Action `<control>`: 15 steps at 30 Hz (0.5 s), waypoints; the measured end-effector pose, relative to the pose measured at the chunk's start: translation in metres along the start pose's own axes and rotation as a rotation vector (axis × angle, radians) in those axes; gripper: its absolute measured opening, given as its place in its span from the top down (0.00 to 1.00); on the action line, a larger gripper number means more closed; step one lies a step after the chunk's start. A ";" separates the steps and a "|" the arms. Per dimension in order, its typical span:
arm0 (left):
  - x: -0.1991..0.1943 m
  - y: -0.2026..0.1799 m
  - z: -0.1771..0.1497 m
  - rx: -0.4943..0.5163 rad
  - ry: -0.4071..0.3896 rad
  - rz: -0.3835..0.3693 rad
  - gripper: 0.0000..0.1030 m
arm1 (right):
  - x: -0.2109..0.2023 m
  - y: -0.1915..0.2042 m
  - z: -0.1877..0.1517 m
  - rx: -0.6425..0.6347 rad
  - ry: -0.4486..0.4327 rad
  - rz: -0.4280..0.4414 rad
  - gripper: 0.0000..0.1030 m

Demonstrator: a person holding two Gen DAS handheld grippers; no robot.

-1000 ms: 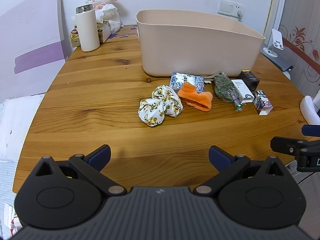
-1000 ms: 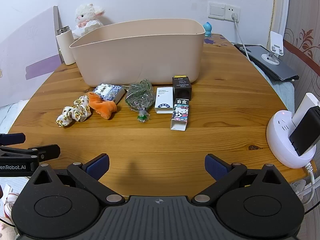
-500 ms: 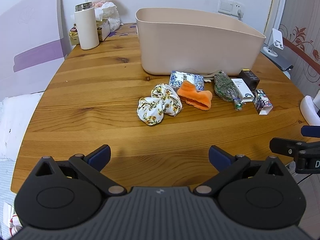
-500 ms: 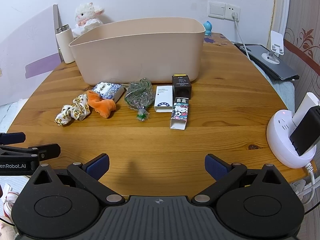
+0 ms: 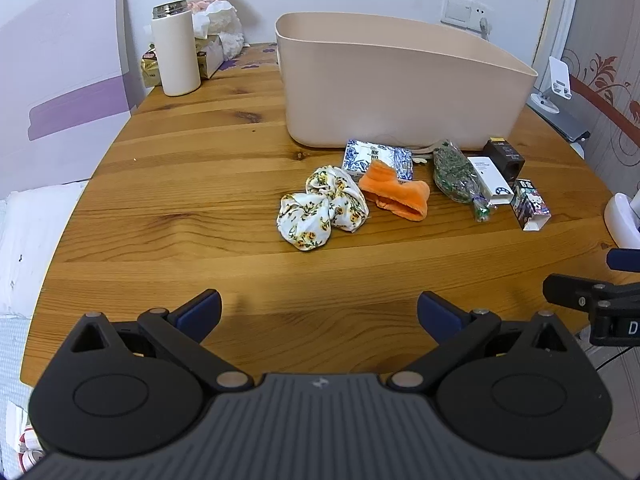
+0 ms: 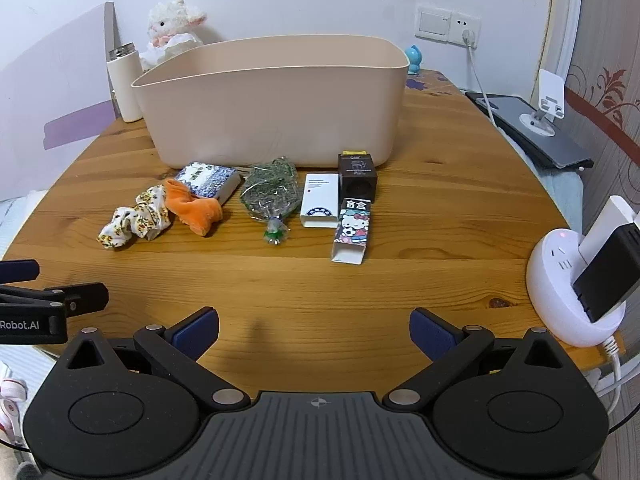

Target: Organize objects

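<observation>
Left gripper [image 5: 319, 312]: jaws apart, holding nothing.
Right gripper [image 6: 314, 330]: jaws apart too.
Bin [image 6: 276, 108]: on the table [image 6: 440, 216]; contents hidden, seemingly none.
Scrunchie [image 5: 322, 212], sock [image 5: 396, 196], boxes [image 6: 320, 199]: before the bin.

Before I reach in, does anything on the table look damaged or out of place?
The Hello Kitty box lies flat with its near end flap open. The orange cloth rests partly on the blue patterned box. Nothing spilled; both grippers open.
</observation>
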State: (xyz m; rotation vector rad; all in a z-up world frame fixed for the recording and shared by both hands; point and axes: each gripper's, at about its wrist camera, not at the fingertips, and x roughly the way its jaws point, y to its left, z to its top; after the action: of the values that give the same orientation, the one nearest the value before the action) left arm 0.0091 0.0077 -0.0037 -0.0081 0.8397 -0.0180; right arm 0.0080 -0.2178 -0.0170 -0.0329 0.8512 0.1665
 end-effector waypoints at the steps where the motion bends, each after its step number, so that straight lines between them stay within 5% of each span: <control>1: 0.001 0.000 0.000 0.000 0.003 -0.001 0.00 | 0.000 0.000 0.000 0.002 0.001 0.003 0.00; 15: 0.014 -0.002 0.006 0.013 0.001 0.009 0.00 | 0.014 -0.003 0.003 -0.012 0.008 -0.009 0.00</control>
State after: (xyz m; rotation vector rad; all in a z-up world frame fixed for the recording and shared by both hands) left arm 0.0228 0.0058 -0.0101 0.0081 0.8407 -0.0156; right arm 0.0200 -0.2188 -0.0252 -0.0486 0.8581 0.1634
